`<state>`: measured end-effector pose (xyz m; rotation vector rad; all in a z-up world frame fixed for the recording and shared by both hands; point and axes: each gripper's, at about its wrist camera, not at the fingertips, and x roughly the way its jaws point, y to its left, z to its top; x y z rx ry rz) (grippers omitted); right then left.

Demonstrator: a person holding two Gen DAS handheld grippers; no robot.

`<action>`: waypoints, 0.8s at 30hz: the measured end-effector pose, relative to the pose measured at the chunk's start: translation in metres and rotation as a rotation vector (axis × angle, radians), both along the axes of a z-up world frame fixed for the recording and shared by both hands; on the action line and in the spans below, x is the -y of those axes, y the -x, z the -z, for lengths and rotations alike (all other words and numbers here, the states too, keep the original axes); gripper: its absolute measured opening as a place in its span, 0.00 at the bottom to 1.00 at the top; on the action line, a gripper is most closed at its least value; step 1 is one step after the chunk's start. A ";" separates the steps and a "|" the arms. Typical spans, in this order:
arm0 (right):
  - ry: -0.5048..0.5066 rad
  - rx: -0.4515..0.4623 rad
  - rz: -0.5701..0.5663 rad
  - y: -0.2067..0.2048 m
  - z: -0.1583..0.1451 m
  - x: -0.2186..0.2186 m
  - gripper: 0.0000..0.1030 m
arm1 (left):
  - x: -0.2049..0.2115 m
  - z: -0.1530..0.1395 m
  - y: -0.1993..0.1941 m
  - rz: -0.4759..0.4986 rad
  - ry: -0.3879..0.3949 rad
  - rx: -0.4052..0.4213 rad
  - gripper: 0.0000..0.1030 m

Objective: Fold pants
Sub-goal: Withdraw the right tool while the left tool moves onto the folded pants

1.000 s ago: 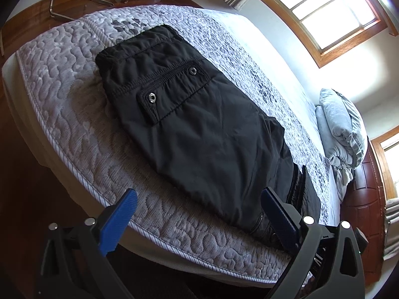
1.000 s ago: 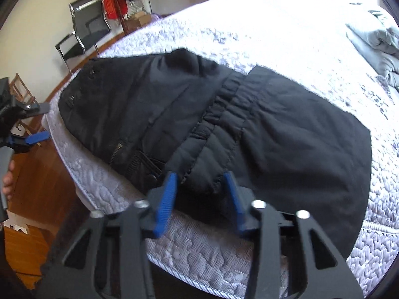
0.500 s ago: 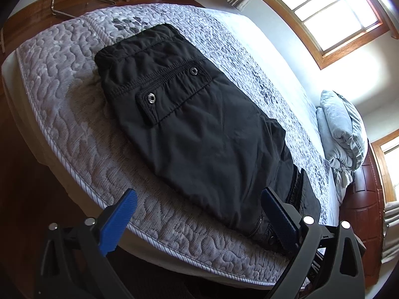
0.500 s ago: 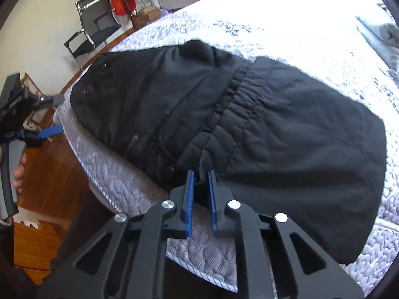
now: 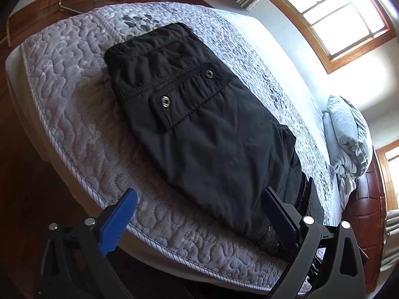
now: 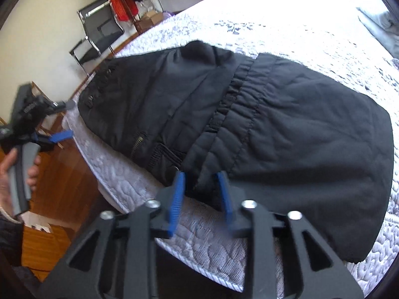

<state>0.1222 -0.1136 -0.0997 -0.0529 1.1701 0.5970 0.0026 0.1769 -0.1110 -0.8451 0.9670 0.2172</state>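
A: Where are the two grippers?

B: The left gripper (image 5: 199,214) hangs low over the near edge of the bed (image 5: 62,94), at 6 o'clock in its own view. Its jaws are spread wide and hold nothing. One blue pad is over bare quilt. The other sits just beside the pants' lower end.

A: And the other one?

B: The right gripper (image 6: 200,191) is at the bed's edge too. Its jaws are partly open, with a bunched bit of the waistband between the pads. I cannot tell if they touch the cloth.

A: Where are the pants?

B: The black pants (image 5: 204,129) lie folded flat on the bed, near the edge. In the left view they run from 11 o'clock down to 5 o'clock.

A: What else is around?

B: A window (image 5: 341,22) at 2 o'clock, a gray blanket (image 5: 349,137) at 3 o'clock. In the right view, a chair (image 6: 99,32) at 10 o'clock, and a hand (image 6: 10,174) holding the left gripper's handle at 9 o'clock.
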 end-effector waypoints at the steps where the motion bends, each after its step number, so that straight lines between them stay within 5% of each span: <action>1: -0.012 0.011 0.008 0.001 -0.006 0.004 0.32 | -0.005 0.001 0.001 -0.015 0.003 0.000 0.96; 4: -0.055 0.025 0.046 0.001 -0.023 0.022 0.44 | -0.016 0.004 0.006 -0.048 0.009 0.002 0.96; 10: -0.140 0.036 0.219 -0.004 -0.048 0.086 0.45 | -0.044 0.011 0.015 -0.107 0.067 0.037 0.96; 18: -0.123 0.046 0.444 -0.004 -0.049 0.161 0.49 | -0.080 0.032 0.018 -0.162 0.250 0.150 0.96; 24: -0.099 0.045 0.482 -0.001 -0.045 0.174 0.50 | -0.106 0.053 0.010 -0.219 0.365 0.195 0.96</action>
